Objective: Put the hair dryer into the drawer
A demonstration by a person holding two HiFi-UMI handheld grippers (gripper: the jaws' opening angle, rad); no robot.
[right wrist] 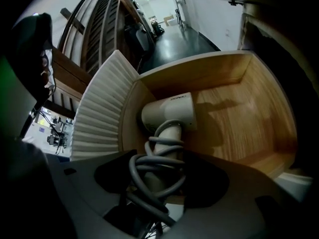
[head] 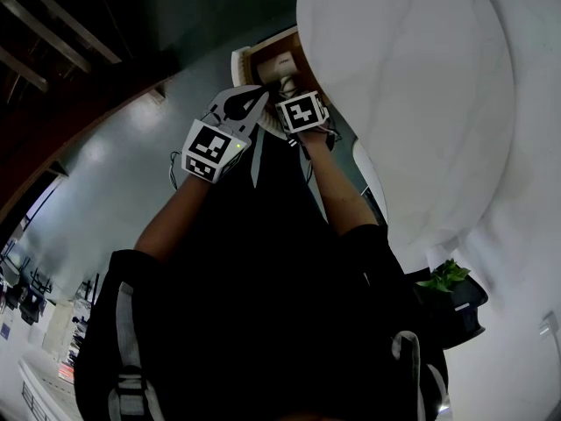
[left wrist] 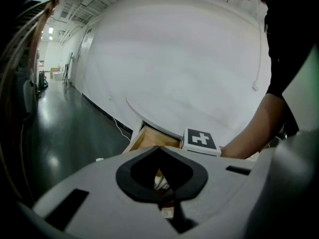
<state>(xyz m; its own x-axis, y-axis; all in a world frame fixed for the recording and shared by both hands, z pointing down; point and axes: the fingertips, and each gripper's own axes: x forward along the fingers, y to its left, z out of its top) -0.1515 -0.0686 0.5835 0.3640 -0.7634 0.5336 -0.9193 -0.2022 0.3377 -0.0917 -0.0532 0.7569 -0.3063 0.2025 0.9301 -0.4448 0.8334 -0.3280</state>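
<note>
The white hair dryer (right wrist: 169,113) points head first into the open wooden drawer (right wrist: 249,128), its head near the drawer's bottom and front wall. A grey cord is coiled round its handle. My right gripper (right wrist: 162,180) is shut on that wrapped handle, with a pad on each side of it. In the head view the right gripper (head: 302,112) hangs over the drawer (head: 272,55) under the round white table (head: 403,86). My left gripper (head: 250,103) is just left of it, shut and empty. In its own view the left gripper (left wrist: 160,151) points at the drawer (left wrist: 147,141).
The drawer has a ribbed white front panel (right wrist: 99,113). The white tabletop (left wrist: 164,113) overhangs the drawer. Dark glossy floor (left wrist: 60,133) lies to the left. A potted plant (head: 447,276) stands to my right. Wooden railings (right wrist: 94,39) run behind the drawer.
</note>
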